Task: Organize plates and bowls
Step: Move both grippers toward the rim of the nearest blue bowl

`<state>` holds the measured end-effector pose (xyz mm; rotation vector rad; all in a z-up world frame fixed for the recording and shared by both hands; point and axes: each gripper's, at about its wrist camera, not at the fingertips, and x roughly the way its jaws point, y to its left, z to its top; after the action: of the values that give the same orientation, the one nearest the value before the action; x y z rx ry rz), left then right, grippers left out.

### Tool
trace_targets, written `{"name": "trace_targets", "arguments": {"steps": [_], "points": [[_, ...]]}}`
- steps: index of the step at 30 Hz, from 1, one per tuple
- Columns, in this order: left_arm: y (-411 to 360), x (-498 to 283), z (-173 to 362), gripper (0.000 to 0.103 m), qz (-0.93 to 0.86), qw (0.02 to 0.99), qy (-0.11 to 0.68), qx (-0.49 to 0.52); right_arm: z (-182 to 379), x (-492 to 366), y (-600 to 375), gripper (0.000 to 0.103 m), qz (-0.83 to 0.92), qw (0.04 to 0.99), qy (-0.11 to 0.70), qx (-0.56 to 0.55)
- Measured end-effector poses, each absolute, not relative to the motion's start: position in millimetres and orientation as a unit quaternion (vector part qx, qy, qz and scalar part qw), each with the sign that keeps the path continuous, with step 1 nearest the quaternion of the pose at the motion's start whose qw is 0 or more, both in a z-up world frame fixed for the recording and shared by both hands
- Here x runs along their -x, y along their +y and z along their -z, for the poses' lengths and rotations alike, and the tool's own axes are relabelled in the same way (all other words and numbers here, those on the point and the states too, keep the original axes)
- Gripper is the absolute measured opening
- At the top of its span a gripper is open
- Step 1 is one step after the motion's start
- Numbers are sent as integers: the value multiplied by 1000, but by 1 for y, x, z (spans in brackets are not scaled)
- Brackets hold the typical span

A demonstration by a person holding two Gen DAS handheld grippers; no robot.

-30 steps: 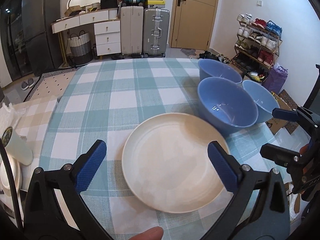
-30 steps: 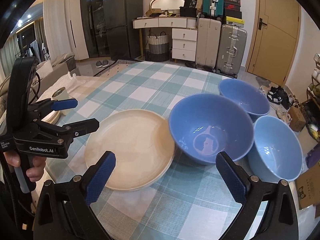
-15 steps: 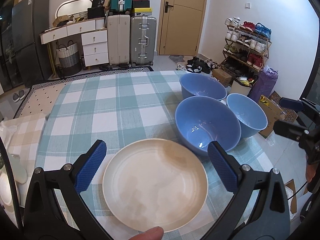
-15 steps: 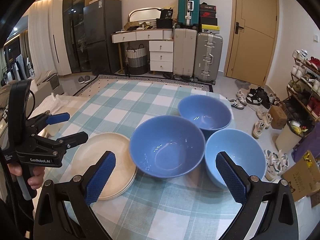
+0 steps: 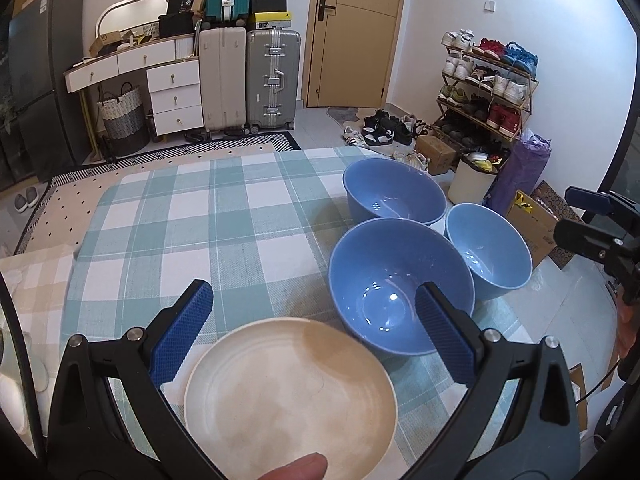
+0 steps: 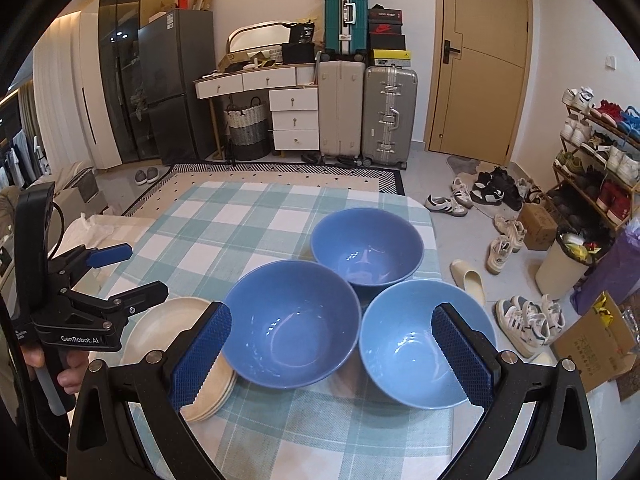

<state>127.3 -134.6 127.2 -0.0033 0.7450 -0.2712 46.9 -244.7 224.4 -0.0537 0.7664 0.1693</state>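
Both tongs pulled back and up from the crockery, nothing gripped yet

On the left, the left tongs gape wide and empty above the stack of cream plates at the near left of the checked tabletop; a second ago they sat lower and closer over it. Just right of the stack stands the near blue bowl, with the far blue bowl behind and the light-blue bowl beside it, rims close together. The right tongs, also spread and empty, have drawn back, now framing both near bowls. Nesting the bowls looks like the step ahead.
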Motion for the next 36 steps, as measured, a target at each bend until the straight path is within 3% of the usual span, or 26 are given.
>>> {"name": "trace_targets", "arguments": {"steps": [36], "points": [[-189,-286,-94,101,133,895,425,-11,-185,-176,-315,102,-25,902,430,-17]]}}
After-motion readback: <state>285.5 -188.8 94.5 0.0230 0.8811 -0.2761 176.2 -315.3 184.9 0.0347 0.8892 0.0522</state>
